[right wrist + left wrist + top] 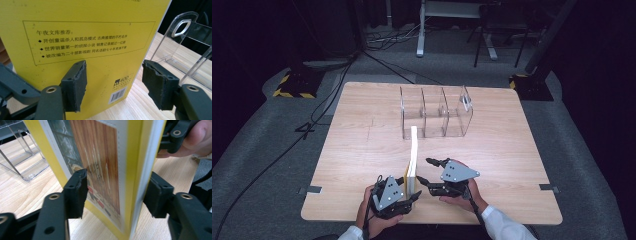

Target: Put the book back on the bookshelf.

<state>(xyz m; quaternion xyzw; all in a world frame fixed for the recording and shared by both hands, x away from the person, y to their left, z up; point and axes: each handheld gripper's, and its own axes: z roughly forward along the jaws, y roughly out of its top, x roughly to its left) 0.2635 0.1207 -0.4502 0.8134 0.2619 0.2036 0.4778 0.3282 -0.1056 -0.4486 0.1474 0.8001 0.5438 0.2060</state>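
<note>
A yellow paperback book (413,155) stands upright on its lower edge near the front of the wooden table (357,150). In the left gripper view its picture cover (100,157) and page edge run between my jaws. My left gripper (117,177) is shut on the book, one pad on each side of its lower corner; in the high view it sits at the book's near end (411,188). My right gripper (427,170) stands open just right of the book. Its view faces the yellow back cover (87,32) with printed text and a barcode, and nothing lies between its pads (113,67).
A clear acrylic divider rack (437,117) with several slots stands behind the book, toward the table's far side, and shows in both gripper views (22,157) (185,37). The floor around holds cables and stand bases. The right hand's gripper (175,135) appears close behind the book.
</note>
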